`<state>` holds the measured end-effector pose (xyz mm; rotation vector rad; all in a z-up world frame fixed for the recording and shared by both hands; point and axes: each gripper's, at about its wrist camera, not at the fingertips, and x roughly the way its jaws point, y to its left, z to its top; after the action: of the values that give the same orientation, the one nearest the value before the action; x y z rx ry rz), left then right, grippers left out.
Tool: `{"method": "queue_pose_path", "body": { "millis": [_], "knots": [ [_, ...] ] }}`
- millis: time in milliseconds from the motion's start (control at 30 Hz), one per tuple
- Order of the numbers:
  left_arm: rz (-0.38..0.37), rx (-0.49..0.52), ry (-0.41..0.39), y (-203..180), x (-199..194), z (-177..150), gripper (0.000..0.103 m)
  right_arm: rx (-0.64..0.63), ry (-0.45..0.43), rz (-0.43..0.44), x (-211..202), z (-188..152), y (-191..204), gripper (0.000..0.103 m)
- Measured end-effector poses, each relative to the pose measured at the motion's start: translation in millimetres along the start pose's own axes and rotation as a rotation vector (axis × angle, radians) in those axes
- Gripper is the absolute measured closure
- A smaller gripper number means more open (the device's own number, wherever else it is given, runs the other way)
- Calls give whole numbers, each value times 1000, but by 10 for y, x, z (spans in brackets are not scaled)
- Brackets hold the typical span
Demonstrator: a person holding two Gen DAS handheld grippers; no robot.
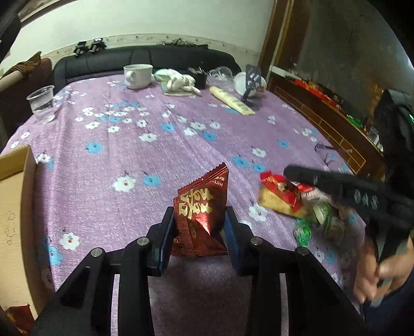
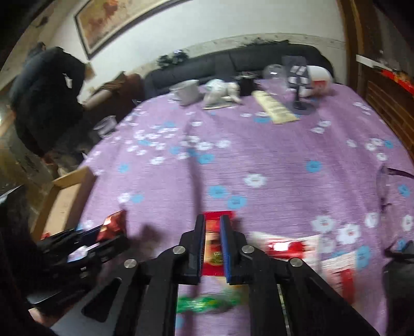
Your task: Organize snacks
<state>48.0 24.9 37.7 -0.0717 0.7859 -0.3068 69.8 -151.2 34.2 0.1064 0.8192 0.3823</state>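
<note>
Left wrist view showed the left gripper point(image 1: 200, 219) clamping a crinkled dark-red foil snack packet point(image 1: 200, 206) with gold lettering, held upright over the table's point(image 1: 181, 144) near edge; the right gripper point(image 2: 212, 227) pinched a red packet point(image 2: 216, 248).

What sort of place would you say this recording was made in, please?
Most likely a home living or dining room: a table under a purple floral tablecloth, a dark sofa against the wall behind it, and a framed picture hanging above.

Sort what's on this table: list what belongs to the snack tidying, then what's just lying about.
Job: dark red foil packet in left tongs; red packet in right tongs; loose snack pile; cardboard box.
Lying about: mug; plastic cup; cloth.
</note>
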Motion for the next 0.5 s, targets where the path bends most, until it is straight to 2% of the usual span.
{"method": "queue_pose_path", "body": {
  "millis": [67, 167, 233, 267, 300, 400, 500],
  "knots": [
    [11, -6, -10, 21, -10, 9, 69, -29, 0, 17, 6, -28, 120, 94],
    [32, -14, -9, 58, 3, 12, 69, -36, -38, -26, -62, -5, 124, 93],
    [31, -24, -1, 81, 19, 12, 69, 28, -75, -40, -146, 67, -57, 87],
    [32, -26, 2, 85, 24, 10, 69, 59, -78, -40, -153, 94, -150, 75],
    [30, -27, 5, 88, 28, 8, 69, 99, -65, -33, -139, 115, -269, 63],
    [28, -20, 4, 71, 25, 8, 69, 217, -2, 36, -31, 124, -522, 63],
    [24, -12, -1, 54, 6, 5, 69, 197, 39, 51, 61, 104, -481, 63]
  ]
}}
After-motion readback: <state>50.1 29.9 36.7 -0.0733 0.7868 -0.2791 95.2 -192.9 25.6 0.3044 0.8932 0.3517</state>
